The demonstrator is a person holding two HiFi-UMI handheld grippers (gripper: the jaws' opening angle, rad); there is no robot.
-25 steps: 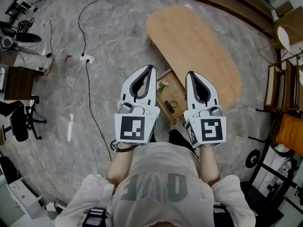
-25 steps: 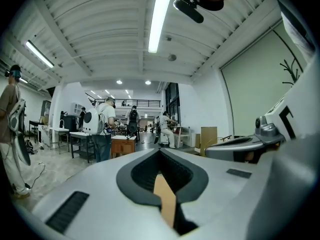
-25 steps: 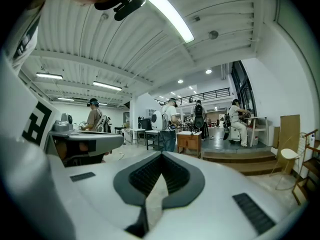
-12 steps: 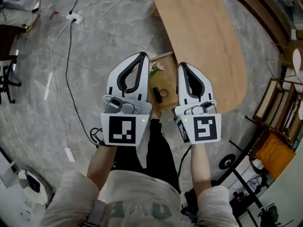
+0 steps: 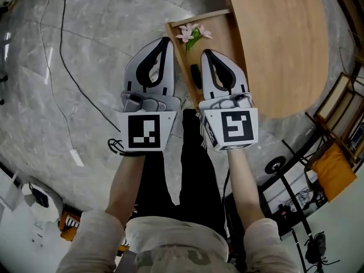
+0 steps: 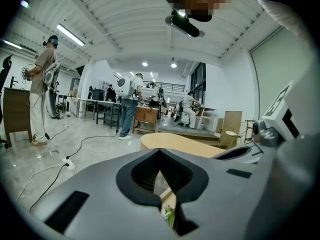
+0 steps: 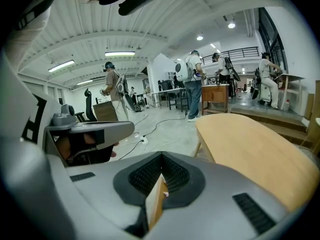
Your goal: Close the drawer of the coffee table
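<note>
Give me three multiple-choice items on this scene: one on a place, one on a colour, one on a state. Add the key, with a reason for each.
1. The pink flowers lie:
A) on the tabletop
B) in the drawer
C) on the floor

2. The top of the coffee table is:
A) white
B) black
C) light wood

3. The drawer is:
A) pushed shut
B) pulled open
C) lifted out of the table

Key:
1 B, the head view shows the flowers inside the drawer's walls.
2 C, the oval top is tan wood.
3 B, the drawer's inside is in view and it sticks out from under the top.
</note>
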